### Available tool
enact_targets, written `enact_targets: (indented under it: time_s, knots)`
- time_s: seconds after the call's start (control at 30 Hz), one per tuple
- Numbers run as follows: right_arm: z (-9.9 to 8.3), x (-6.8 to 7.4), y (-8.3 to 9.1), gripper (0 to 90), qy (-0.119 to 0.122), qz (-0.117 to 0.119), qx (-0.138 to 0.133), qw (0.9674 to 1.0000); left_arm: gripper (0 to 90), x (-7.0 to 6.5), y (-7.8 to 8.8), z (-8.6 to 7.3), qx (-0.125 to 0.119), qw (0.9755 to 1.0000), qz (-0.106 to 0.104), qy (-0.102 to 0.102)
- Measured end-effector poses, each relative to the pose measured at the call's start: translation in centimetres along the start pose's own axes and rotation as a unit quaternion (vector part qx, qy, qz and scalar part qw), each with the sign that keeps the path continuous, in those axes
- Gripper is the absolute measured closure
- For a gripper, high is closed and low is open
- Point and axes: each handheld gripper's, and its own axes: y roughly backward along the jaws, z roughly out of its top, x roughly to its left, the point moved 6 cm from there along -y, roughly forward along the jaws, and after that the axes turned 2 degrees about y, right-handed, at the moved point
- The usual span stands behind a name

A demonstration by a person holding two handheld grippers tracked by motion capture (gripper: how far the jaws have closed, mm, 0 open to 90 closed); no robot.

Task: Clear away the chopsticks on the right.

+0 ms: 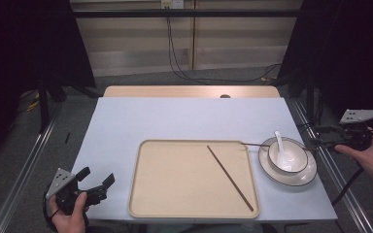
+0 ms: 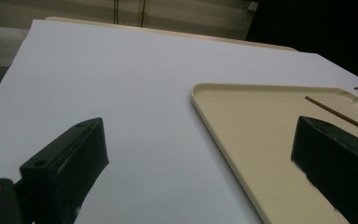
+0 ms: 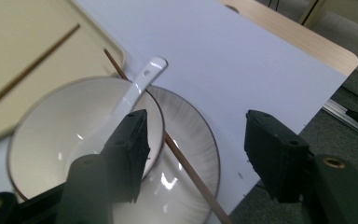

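- High view: right tool (image 1: 320, 141) at the right edge of the surface (image 1: 175, 121), level with the plate (image 1: 311, 175); left tool (image 1: 97, 180) at the near left corner, apart from everything.
- Right gripper view: right tool's jaws partway apart, nothing clamped; loose chopstick (image 3: 186, 168) passing between them, clear of both pads.
- Left gripper view: left tool's jaws wide apart, nothing between, aimed over bare surface toward the tray (image 2: 223, 116).
- Location of loose chopstick: resting across the plate rim beside the bowl (image 1: 287, 156), far tip reaching the right edge of the tray.
- Long axis: roughly parallel to the far edge of the surface, one end at the tray, the other at the right tool.
- Second chopstick (image 1: 230, 178) lying diagonally in the tray, far end toward centre, near end toward the near right corner.
- Spoon (image 1: 279, 144) standing in the bowl, handle leaning toward the far edge.
- Risk, judged: thin round stick on a curved rim likely to roll or pivot out of a closing grip.
- Risk, judged: inner jaw close to the bowl wall; contact liable to shove bowl and plate, or tip the spoon.
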Motion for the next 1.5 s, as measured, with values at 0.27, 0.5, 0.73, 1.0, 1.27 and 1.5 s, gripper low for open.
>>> enact_targets:
  time_s: [0.27,0.5,0.73,1.0,1.27,1.5]
  knots:
    - [-1.4,-1.6,-2.2,54.6,0.043,0.012,0.064,0.997,3.5,0.0,-0.1,0.0,0.0,1.0,0.006,0.001]
    - [-2.7,-1.3,-4.1,64.6,0.071,0.047,0.125,0.9884,3.5,0.1,0.0,-0.1,0.002,1.0,0.003,0.002]
    - [-3.1,-0.4,-5.6,67.0,0.1,0.063,0.165,0.9792,3.5,0.1,-0.1,-0.1,0.002,1.0,0.002,0.002]
    - [-3.4,-0.3,-6.7,73.4,0.116,0.067,0.181,0.9744,3.5,0.1,-0.1,-0.1,0.002,1.0,0.002,0.001]
    - [-3.6,-0.3,-7.5,84.4,0.121,0.064,0.188,0.9726,3.5,0.2,-0.1,-0.1,0.002,1.0,0.003,0.003]
    - [-3.4,-0.1,-7.6,85.3,0.127,0.072,0.187,0.9715,3.5,0.1,0.0,0.0,0.0,1.0,0.001,0.003]
